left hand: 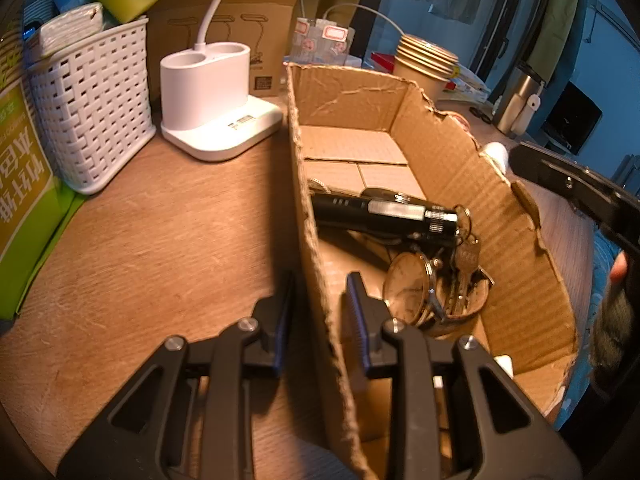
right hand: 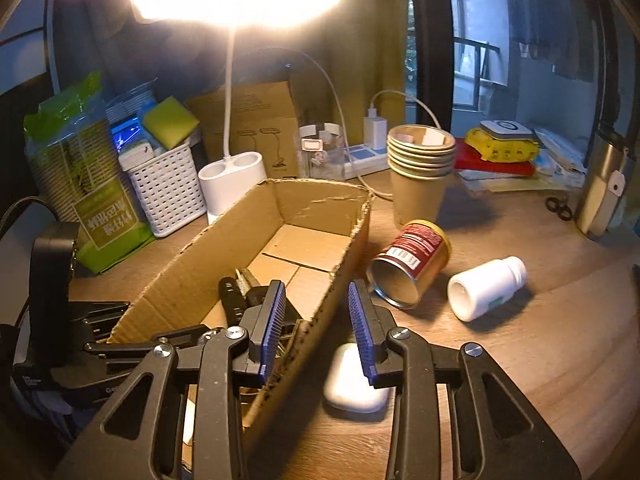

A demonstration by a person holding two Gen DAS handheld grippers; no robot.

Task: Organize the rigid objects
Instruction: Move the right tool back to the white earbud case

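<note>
The left claw (left hand: 318,312) pinches the near wall of the cardboard box (left hand: 440,152), with a flashlight (left hand: 384,216), watch (left hand: 412,284) and keys (left hand: 466,264) lying inside just ahead of it. The right claw (right hand: 316,320) is spread and empty, straddling the box's other wall; a white case (right hand: 352,384) sits on the surface (right hand: 540,360) beneath it, a can (right hand: 408,268) and a white bottle (right hand: 484,288) just beyond.
</note>
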